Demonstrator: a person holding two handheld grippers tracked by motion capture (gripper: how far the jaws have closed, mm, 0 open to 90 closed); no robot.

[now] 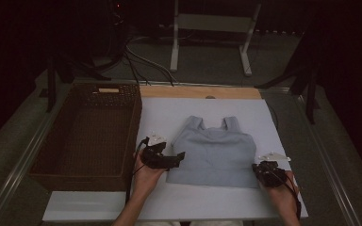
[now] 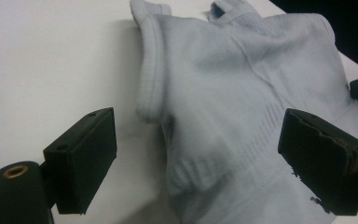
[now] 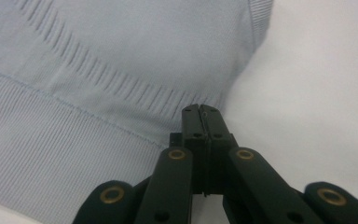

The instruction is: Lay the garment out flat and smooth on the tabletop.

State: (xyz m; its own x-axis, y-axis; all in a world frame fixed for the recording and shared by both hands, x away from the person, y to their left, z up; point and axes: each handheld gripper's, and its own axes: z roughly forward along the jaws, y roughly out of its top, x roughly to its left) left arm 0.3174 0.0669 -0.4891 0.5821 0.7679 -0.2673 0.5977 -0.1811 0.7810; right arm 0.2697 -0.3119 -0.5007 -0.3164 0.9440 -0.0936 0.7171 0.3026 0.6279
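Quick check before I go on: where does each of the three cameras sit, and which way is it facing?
High view: above the table's near side, looking forward and down on the grey top and basket; both forearms enter below.
Left gripper view: rides the left gripper, facing the top's side edge; jaws apart.
Right gripper view: rides the right gripper, jaws shut at the hem.
All three share the top.

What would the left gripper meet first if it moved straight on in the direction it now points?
Most likely the light blue top. The left gripper has its jaws open, and the garment's ribbed side edge lies between and just ahead of them on the white board. Depth is hard to judge.
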